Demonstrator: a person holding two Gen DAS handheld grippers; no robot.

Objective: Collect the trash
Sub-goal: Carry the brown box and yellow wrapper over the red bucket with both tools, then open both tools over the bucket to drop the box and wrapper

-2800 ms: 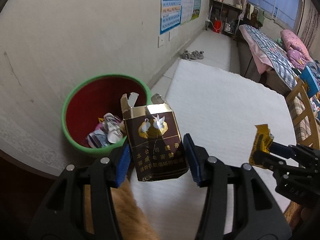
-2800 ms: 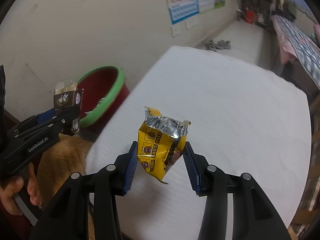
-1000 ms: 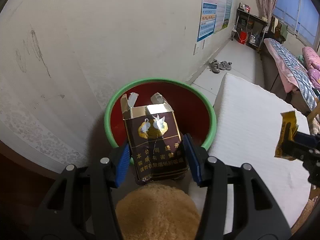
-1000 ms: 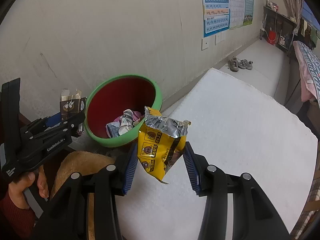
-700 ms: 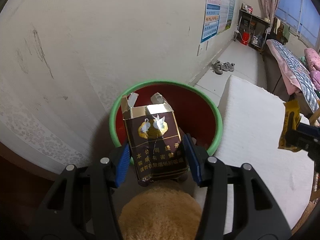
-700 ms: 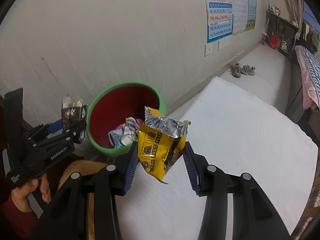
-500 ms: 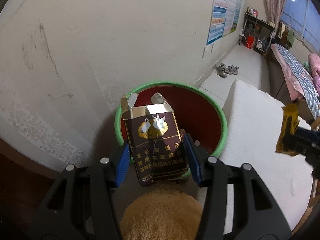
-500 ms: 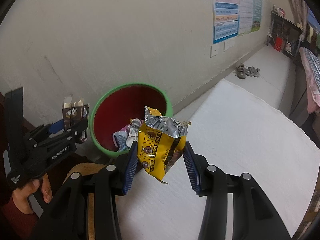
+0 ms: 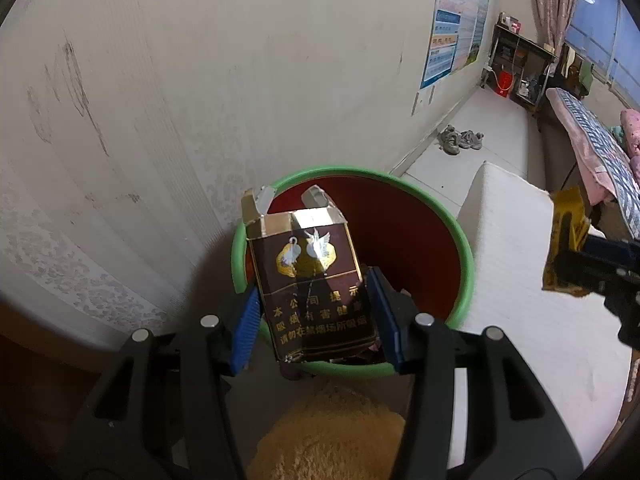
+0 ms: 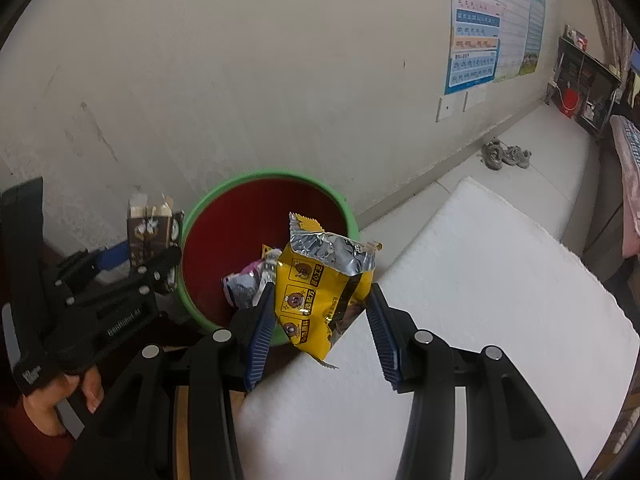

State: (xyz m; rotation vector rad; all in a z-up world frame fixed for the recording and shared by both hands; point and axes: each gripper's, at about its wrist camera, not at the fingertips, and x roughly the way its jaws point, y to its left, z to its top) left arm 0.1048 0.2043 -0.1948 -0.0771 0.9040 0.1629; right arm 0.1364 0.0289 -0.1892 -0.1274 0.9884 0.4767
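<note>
My left gripper [image 9: 314, 320] is shut on a dark brown cigarette pack [image 9: 310, 280] with a torn gold top, held just over the near rim of a red bin with a green rim [image 9: 466, 256]. In the right wrist view that pack [image 10: 149, 234] shows at the bin's left edge. My right gripper [image 10: 322, 330] is shut on a yellow snack bag [image 10: 320, 292] with a silver torn top, over the bin's near right rim [image 10: 264, 178]. Crumpled wrappers [image 10: 244, 282] lie inside the bin. The snack bag [image 9: 566, 248] also shows at the right of the left wrist view.
The bin stands on the floor against a cream wall [image 9: 200, 80]. A white padded table surface [image 10: 480, 300] lies to its right. A tan fuzzy cushion [image 9: 328, 436] sits below the left gripper. A pair of shoes [image 9: 460, 140] lies farther along the wall. A hand [image 10: 56, 396] holds the left gripper.
Both grippers have moved toward the bin, which now sits closer and more centred in each view. Each still holds its item the same way.
</note>
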